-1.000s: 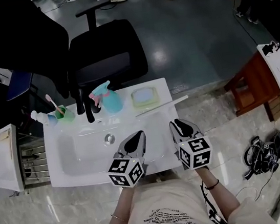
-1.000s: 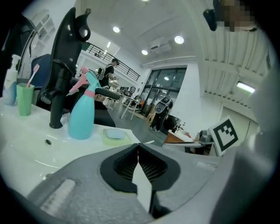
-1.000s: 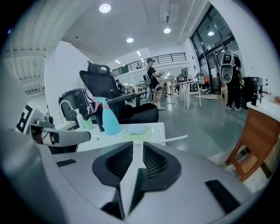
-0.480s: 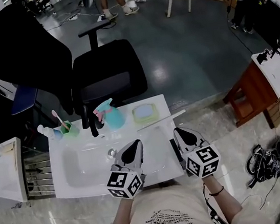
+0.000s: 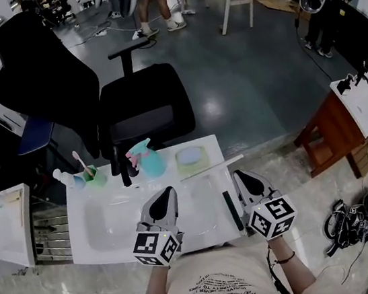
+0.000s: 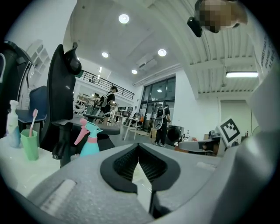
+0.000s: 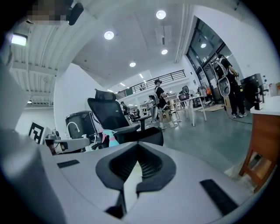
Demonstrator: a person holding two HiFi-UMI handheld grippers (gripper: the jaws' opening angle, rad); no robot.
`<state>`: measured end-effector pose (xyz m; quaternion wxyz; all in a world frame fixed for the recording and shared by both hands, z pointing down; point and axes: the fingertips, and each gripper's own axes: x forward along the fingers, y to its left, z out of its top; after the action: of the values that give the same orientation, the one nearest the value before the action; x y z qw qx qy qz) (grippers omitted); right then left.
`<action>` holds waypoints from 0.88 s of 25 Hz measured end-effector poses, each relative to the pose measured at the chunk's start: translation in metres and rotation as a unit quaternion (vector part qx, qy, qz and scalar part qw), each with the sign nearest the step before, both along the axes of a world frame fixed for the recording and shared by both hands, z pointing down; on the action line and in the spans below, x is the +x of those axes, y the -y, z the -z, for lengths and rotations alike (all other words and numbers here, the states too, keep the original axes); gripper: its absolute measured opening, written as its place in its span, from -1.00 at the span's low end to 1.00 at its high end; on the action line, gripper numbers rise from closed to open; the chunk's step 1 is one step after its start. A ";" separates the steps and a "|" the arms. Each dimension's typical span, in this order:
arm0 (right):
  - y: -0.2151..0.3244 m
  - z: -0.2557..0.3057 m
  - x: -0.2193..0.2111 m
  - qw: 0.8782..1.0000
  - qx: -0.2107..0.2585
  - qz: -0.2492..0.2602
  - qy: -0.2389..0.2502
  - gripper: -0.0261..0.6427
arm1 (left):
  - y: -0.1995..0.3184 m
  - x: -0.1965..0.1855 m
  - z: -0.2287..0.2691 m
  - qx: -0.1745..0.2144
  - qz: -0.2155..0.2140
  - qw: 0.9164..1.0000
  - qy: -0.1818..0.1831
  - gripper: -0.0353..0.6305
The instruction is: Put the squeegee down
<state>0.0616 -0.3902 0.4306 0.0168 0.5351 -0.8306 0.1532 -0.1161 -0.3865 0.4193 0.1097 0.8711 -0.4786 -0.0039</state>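
Note:
The squeegee lies on the white counter (image 5: 213, 230), with its thin pale blade (image 5: 211, 167) across the back right and its dark handle (image 5: 231, 209) pointing toward me. My right gripper (image 5: 242, 177) hovers just right of the handle, shut and holding nothing; its own view shows the pads (image 7: 138, 148) meeting with nothing between them. My left gripper (image 5: 164, 197) hangs over the basin's front right. It is also shut and holds nothing, as the left gripper view (image 6: 138, 146) shows.
A teal spray bottle (image 5: 146, 160), a black tap (image 5: 123, 168), a green cup with a toothbrush (image 5: 93, 174), a pump bottle (image 5: 65, 178) and a green sponge dish (image 5: 189, 157) line the counter's back. Behind stands a black office chair (image 5: 138, 108). A wooden stool (image 5: 328, 133) is at right.
Both grippers have risen and drawn back from the counter toward my body. The squeegee's dark handle now lies uncovered beside the right gripper.

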 end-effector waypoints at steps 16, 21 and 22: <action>0.006 0.027 0.013 0.999 0.035 -0.013 0.023 -0.91 | 0.001 -0.015 0.014 0.027 0.033 0.999 -0.002 -0.82; 0.007 0.030 0.017 0.999 0.039 -0.019 0.021 -0.91 | 0.002 -0.017 0.017 0.029 0.037 0.999 -0.001 -0.82; 0.007 0.031 0.017 0.999 0.039 -0.020 0.021 -0.91 | 0.001 -0.018 0.017 0.029 0.037 0.999 0.000 -0.82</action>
<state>0.0790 -0.3971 0.3999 -0.0249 0.5487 -0.8252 0.1321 -0.1338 -0.3879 0.4021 0.0841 0.8557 -0.5102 -0.0223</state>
